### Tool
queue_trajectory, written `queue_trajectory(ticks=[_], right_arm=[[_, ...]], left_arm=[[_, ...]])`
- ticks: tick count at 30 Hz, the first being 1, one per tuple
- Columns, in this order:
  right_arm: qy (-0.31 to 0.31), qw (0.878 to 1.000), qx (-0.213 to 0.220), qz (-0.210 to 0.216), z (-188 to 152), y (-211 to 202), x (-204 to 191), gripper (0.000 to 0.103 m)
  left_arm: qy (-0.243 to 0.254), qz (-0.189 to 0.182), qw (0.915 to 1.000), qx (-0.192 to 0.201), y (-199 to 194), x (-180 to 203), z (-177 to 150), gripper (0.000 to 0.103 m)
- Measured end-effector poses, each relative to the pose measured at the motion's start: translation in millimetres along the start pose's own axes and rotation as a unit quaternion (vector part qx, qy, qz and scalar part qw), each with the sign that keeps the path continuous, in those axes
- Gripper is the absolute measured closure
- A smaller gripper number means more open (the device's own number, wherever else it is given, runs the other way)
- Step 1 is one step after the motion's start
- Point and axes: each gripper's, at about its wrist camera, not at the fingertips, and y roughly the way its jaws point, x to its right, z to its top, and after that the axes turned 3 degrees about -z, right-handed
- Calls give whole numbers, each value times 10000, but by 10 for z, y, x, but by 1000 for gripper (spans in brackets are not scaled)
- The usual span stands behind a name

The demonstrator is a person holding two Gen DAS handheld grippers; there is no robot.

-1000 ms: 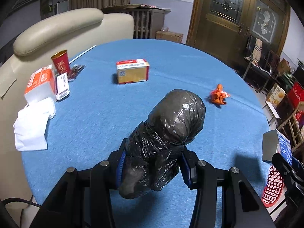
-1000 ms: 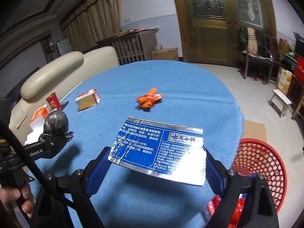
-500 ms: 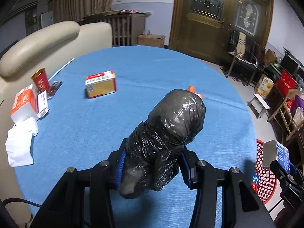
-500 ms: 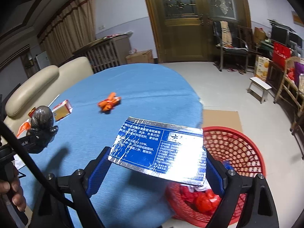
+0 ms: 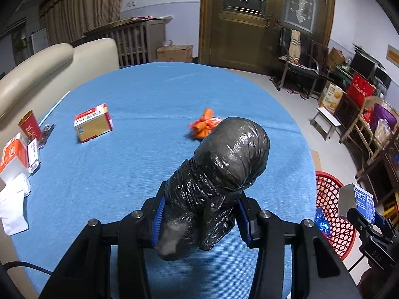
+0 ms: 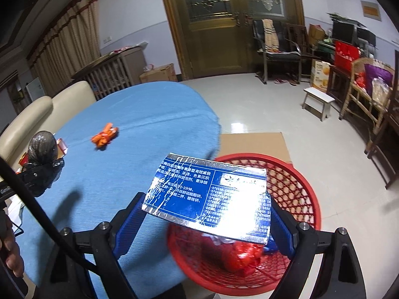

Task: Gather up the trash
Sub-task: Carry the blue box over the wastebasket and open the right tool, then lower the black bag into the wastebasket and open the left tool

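on the blue tablecloth [image 5: 154, 154], orange wrapper [image 5: 203, 125]

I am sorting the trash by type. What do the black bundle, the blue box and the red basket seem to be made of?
Black bundle: thin plastic film, glossy; it is crinkled and knotted, contents hidden.
Blue box: probably cardboard with a shiny foil finish; silver edges glare, and the print is scratched.
Red basket: probably moulded plastic; an open lattice wall with a smooth rim.

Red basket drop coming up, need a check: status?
Right gripper holds box over red basket. Left gripper holds black bag. Nothing blocking.
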Motion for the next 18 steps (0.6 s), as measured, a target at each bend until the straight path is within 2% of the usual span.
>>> queue_trajectory(ticks=[9, 18], right_arm=[[364, 9986, -60, -373, -41, 23, 446, 11], [525, 9973, -390, -339, -94, 185, 675, 10]], left_arm=[[289, -209, 9994, 28, -7, 306, 15, 53], [607, -515, 9968, 54, -26, 686, 50, 53]])
